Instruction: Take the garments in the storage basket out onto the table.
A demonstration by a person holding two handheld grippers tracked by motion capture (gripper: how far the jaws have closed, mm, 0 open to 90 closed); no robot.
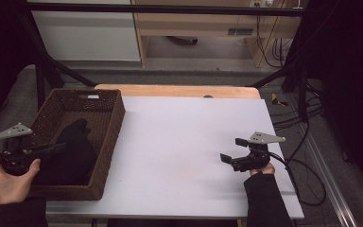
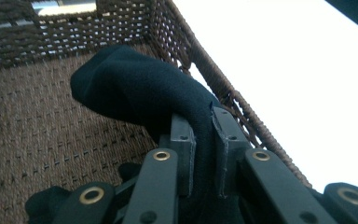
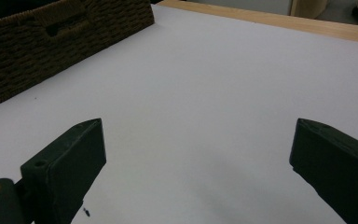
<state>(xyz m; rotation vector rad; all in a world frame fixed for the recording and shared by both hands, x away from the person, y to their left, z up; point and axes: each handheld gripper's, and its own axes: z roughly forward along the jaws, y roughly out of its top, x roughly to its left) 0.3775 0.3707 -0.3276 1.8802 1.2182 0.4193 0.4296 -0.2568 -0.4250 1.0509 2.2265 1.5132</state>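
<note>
Forearms enter the high view from the near edge: the left gripper [image 1: 52,149] reaches over the near-left wall of the wicker basket [image 1: 108,142], which sits at the left end of the white table [image 1: 184,142], and the right gripper [image 1: 230,152] hangs well right of the basket. Left gripper view: both jaws are clamped on a fold of the dark cloth [image 2: 140,88], which lies inside the basket [image 2: 37,126]. Right gripper view: jaws stand wide apart with only bare table [image 3: 200,93] between them, and the basket [image 3: 51,42] is at far left.
</note>
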